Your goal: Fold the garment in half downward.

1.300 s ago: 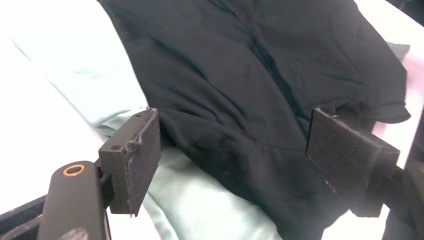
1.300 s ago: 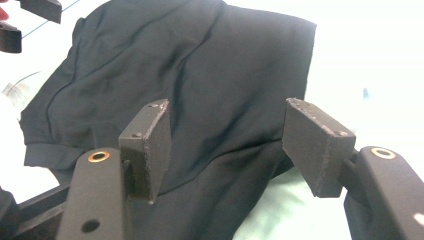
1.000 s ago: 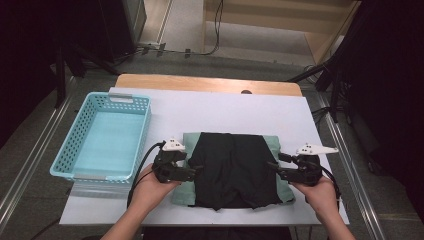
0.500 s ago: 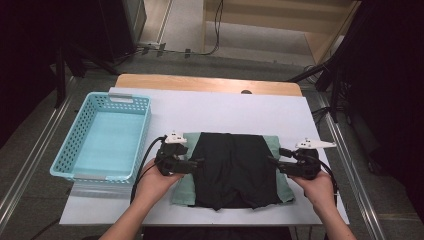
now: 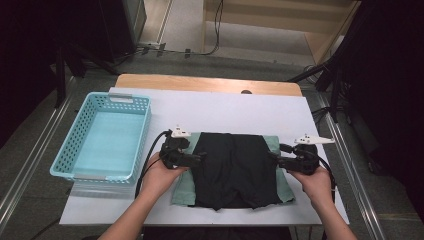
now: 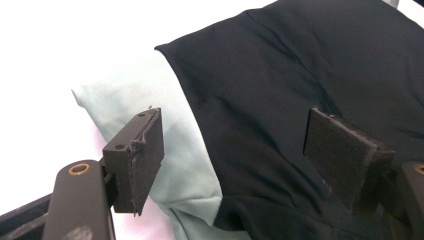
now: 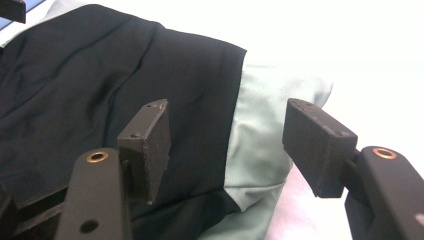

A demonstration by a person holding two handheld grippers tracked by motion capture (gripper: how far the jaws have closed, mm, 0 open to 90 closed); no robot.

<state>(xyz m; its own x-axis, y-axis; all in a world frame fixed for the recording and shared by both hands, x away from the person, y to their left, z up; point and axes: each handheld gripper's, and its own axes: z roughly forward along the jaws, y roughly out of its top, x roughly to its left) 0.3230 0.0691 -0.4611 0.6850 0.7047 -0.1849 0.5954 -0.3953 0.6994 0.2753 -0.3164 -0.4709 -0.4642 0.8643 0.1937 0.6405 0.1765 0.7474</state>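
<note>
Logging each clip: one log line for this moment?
left gripper: open | right gripper: open | black garment: flat on green cloth

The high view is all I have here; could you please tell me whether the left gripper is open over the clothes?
Observer: Yes, the left gripper is open, its jaws spread over the edge of the black garment.
Operator: Thank you. And the right one?
Observer: The right gripper is open too, astride the seam where black meets the pale green garment.
Operator: Is either clamping cloth?
Observer: No, cloth shows in the gap between both pairs of jaws.
</note>
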